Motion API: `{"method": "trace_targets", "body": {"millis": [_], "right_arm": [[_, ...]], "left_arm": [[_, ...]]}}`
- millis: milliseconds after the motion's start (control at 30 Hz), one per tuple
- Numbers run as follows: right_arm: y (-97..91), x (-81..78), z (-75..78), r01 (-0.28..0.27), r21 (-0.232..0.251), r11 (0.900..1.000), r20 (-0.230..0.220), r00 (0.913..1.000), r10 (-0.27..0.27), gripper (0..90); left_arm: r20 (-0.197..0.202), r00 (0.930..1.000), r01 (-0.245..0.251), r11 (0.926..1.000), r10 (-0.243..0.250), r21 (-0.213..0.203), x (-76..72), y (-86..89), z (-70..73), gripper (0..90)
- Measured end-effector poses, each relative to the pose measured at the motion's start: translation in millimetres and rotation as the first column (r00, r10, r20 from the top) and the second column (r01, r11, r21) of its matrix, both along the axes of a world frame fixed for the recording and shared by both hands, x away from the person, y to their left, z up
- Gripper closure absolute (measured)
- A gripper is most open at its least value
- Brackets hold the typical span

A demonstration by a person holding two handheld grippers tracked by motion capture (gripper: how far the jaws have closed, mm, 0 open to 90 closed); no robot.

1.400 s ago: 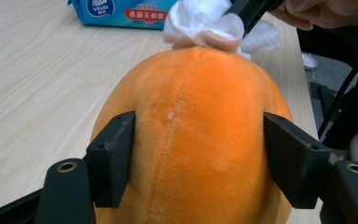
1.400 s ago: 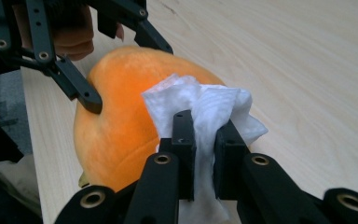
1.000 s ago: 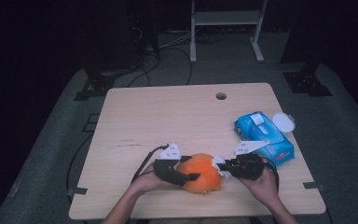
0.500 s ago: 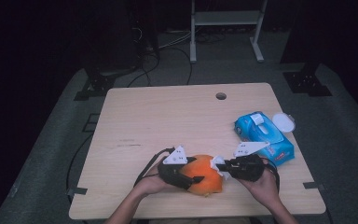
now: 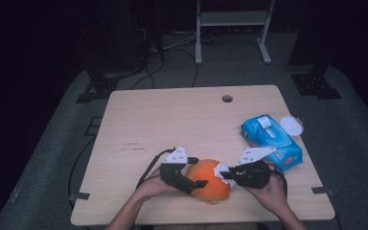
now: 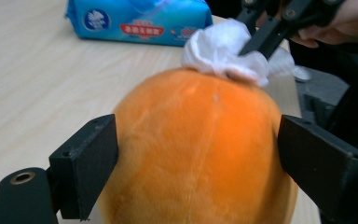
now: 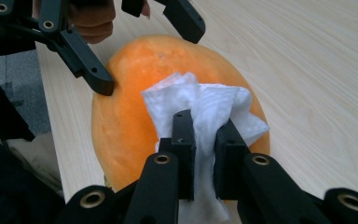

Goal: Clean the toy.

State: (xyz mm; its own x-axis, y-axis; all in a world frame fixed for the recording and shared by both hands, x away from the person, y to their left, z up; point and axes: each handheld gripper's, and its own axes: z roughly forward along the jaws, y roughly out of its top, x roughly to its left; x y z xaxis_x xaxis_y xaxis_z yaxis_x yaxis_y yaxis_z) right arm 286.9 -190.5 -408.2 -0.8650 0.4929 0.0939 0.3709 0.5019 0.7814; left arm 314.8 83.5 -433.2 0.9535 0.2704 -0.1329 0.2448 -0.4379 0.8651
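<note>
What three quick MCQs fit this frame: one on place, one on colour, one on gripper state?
1. Where does the blue wipes pack lie on the table?
A. right side
B. far left corner
C. on the orange

2. What colour is the tissue?
A. green
B. white
C. black

3. How is the right gripper?
A. wide open
B. shut on the tissue
C. shut on the wipes pack

Answers: 1 A, the high view shows it right of the orange. 2 B, it looks white in both gripper views. 3 B, its jaws pinch the tissue against the orange.
</note>
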Motion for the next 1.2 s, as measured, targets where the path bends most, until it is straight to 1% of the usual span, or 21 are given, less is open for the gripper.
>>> {"method": "trace_targets", "body": {"millis": [33, 100, 167, 200, 267, 333, 400, 467, 533, 567, 667, 733, 800, 833, 867, 900, 1000, 1033, 1133, 1167, 1200], "right_arm": [[-1.3, 0.5, -0.7, 0.002, -0.003, 1.0, 0.0, 1.0, -0.002, 80.3], [-3.6, 1.6, -2.3, 0.008, -0.003, 1.0, -0.01, 0.9999, -0.008, 80.3], [-4.7, 2.4, -2.7, 0.009, -0.004, 0.9999, -0.01, 0.9999, -0.009, 80.3], [-4.6, 2.4, -2.7, 0.009, -0.005, 0.9999, -0.009, 0.9999, -0.01, 80.3], [-2.9, 2.3, -1.7, 0.015, -0.007, 0.9999, -0.008, 0.9999, -0.015, 80.2], [0.0, 1.1, 1.0, 0.018, -0.017, 0.9997, 0.011, 0.9998, -0.018, 80.1], [4.4, -1.6, 5.5, 0.015, -0.014, 0.9998, 0.038, 0.9992, -0.015, 80.1], [9.7, -5.0, 11.4, -0.002, -0.002, 1.0, 0.057, 0.9984, 0.002, 80.1], [14.3, -7.8, 15.4, -0.017, -0.017, 0.9997, 0.085, 0.9962, 0.018, 80.1], [15.3, -8.6, 15.6, -0.017, -0.029, 0.9994, 0.088, 0.9959, 0.02, 80.2], [12.1, -7.5, 12.0, -0.023, -0.027, 0.9994, 0.068, 0.9974, 0.024, 80.3], [7.5, -5.8, 9.9, -0.017, -0.03, 0.9994, 0.065, 0.9977, 0.019, 80.3], [2.9, -3.8, 9.2, -0.008, -0.027, 0.9996, 0.055, 0.9984, 0.009, 80.3], [1.5, -3.0, 8.6, -0.004, -0.029, 0.9996, 0.053, 0.9986, 0.005, 80.3], [0.8, -2.7, 8.3, -0.002, -0.032, 0.9995, 0.05, 0.9987, 0.004, 80.3], [0.9, -2.9, 8.2, 0.0, -0.032, 0.9995, 0.051, 0.9987, 0.001, 80.2], [5.8, -6.8, 13.3, 0.007, -0.038, 0.9993, 0.075, 0.9971, -0.004, 80.2], [8.6, -9.0, 16.3, 0.0, -0.033, 0.9995, 0.09, 0.996, 0.003, 80.2], [11.4, -11.9, 20.7, -0.017, -0.03, 0.9994, 0.108, 0.9939, 0.02, 80.2], [10.4, -11.6, 20.4, -0.021, -0.034, 0.9992, 0.111, 0.9935, 0.025, 80.3], [8.4, -11.3, 19.4, -0.022, -0.029, 0.9993, 0.099, 0.9948, 0.024, 80.3]], "left_arm": [[0.001, 1.0, 0.003, 1.0, -0.003, 0.003, 0.2, 0.8, 0.1, 13.4], [-0.007, 1.0, 0.007, 1.0, -0.007, 0.003, 1.6, 2.8, 0.5, 13.3], [-0.018, 0.9998, 0.01, 0.9999, -0.01, 0.005, 3.3, 5.9, 0.0, 13.4], [-0.023, 0.9997, 0.012, 0.9999, -0.011, 0.003, 3.2, 6.4, -0.7, 14.9], [-0.007, 0.9999, 0.01, 0.9998, -0.01, 0.018, 0.9, 4.3, -0.4, 22.5], [0.006, 1.0, 0.005, 0.9995, -0.006, 0.031, -1.6, 0.8, 2.4, 26.2], [0.035, 0.9993, 0.007, 0.9992, -0.009, 0.039, -6.7, -6.3, 6.4, 27.8], [0.07, 0.9975, 0.006, 0.9982, -0.01, 0.059, -12.4, -13.8, 10.1, 28.2], [0.092, 0.9957, 0.006, 0.997, -0.013, 0.078, -15.0, -17.0, 12.8, 27.2], [0.095, 0.9953, 0.012, 0.997, -0.02, 0.077, -14.4, -16.0, 13.2, 25.7], [0.064, 0.9979, 0.008, 0.9997, -0.009, 0.024, -8.2, -7.8, 13.1, 18.3], [0.041, 0.9992, 0.003, 0.9997, -0.004, 0.025, -4.2, -4.2, 9.9, 12.9], [0.015, 0.9996, 0.022, 0.9996, -0.022, 0.019, -2.9, -3.2, 4.2, 14.6], [0.023, 0.9993, 0.029, 0.9993, -0.029, 0.022, -3.3, -3.2, 3.1, 18.4], [0.027, 0.9994, 0.023, 0.9995, -0.024, 0.021, -4.6, -4.4, 3.2, 22.1], [0.027, 0.9995, 0.017, 0.9995, -0.018, 0.025, -5.4, -5.8, 4.9, 24.2], [0.053, 0.9986, 0.003, 0.9988, -0.005, 0.048, -11.4, -13.3, 11.4, 28.2], [0.061, 0.9981, 0.004, 0.9984, -0.007, 0.056, -13.1, -15.1, 13.0, 28.4], [0.091, 0.9957, 0.01, 0.9977, -0.016, 0.067, -17.2, -18.9, 16.3, 26.9], [0.09, 0.9957, 0.018, 0.9981, -0.023, 0.059, -16.1, -17.7, 16.4, 24.9], [0.081, 0.9964, 0.022, 0.9987, -0.025, 0.046, -14.2, -15.6, 16.2, 21.9]]}}
